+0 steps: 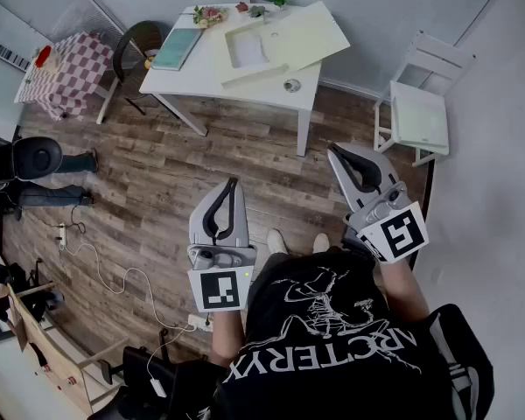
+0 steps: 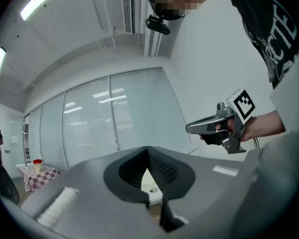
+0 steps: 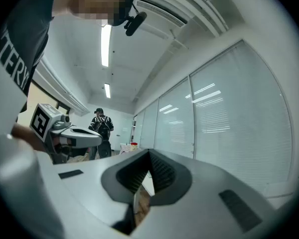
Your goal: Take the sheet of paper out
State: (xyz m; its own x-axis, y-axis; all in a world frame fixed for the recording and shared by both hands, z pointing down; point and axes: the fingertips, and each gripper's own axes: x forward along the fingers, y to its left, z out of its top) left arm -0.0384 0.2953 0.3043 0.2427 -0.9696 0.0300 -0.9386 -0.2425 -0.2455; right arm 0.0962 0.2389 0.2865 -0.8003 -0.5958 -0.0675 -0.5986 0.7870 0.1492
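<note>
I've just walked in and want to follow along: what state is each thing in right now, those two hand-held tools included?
Left tool: shut, nothing in it.
Right tool: shut, nothing in it.
White table: upright, well ahead of both tools.
White tray: lying flat on the table, untouched.
Green folder: closed, flat on the table.
White chair: upright, to the right of the table.

Table (image 1: 197, 75) ahead, chair (image 1: 418, 112) at its right
</note>
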